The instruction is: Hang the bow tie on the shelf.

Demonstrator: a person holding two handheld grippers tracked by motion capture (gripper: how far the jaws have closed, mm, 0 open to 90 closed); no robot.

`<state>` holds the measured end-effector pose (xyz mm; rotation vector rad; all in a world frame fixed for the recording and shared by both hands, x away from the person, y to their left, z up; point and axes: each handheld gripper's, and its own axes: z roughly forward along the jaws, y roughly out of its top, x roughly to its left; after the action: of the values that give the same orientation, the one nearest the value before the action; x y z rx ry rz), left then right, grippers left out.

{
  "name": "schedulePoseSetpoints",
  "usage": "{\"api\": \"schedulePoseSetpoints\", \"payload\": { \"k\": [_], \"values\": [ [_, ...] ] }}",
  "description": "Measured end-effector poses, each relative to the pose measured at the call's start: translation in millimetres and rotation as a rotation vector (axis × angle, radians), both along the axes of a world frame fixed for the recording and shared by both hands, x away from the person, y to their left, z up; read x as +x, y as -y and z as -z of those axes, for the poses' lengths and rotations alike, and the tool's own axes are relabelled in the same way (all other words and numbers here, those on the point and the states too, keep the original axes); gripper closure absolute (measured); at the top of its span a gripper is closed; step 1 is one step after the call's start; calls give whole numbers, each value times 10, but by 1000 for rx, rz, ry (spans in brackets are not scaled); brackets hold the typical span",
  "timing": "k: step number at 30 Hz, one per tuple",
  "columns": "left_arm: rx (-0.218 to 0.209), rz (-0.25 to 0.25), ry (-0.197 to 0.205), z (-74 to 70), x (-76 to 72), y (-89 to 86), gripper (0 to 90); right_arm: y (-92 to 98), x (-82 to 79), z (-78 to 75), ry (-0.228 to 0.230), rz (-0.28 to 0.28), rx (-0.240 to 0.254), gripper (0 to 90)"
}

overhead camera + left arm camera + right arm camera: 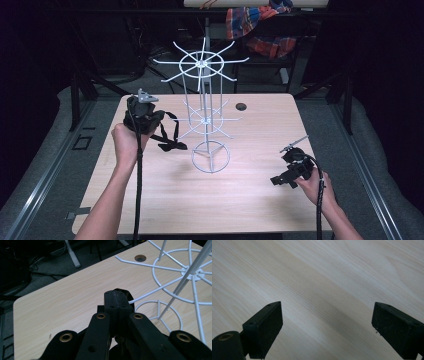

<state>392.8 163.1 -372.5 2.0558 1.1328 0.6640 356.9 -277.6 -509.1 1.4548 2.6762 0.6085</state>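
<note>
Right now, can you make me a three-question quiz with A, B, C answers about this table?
1. Where does the white wire rack stand?
A. middle of the table
B. on the floor
C. on a chair

2. What colour is the strap that the left gripper holds?
A. red
B. black
C. yellow

3. How are the right gripper jaws?
A. shut on a cup
B. wide open
C. shut on the rack

Answers: 1 A, its ring base sits mid-table. 2 B, the strap hangs black beside the rack. 3 B, bare wood shows between the jaws.
</note>
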Motion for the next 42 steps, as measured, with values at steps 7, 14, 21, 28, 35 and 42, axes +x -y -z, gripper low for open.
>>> {"api": "schedulePoseSetpoints", "payload": {
  "k": [7, 14, 21, 28, 35, 42],
  "values": [
    [-5, 35, 2, -2, -16, 103, 900, -5, 5, 17, 3, 3, 8, 96],
    [-16, 64, -5, 10, -25, 178, 900, -5, 8, 12, 0, -3, -1, 96],
    [-25, 96, -11, 14, -40, 254, 900, -3, 8, 11, 0, -3, -1, 96],
    [-28, 120, -15, 54, -61, 309, 900, -5, 4, 13, 3, 3, 8, 96],
    [-23, 144, -27, 98, -59, 363, 900, -1, 14, 1, -4, -14, -14, 96],
    [-25, 163, -46, 133, -46, 411, 900, -14, -3, 22, 4, 13, 10, 96]
  ]
}}
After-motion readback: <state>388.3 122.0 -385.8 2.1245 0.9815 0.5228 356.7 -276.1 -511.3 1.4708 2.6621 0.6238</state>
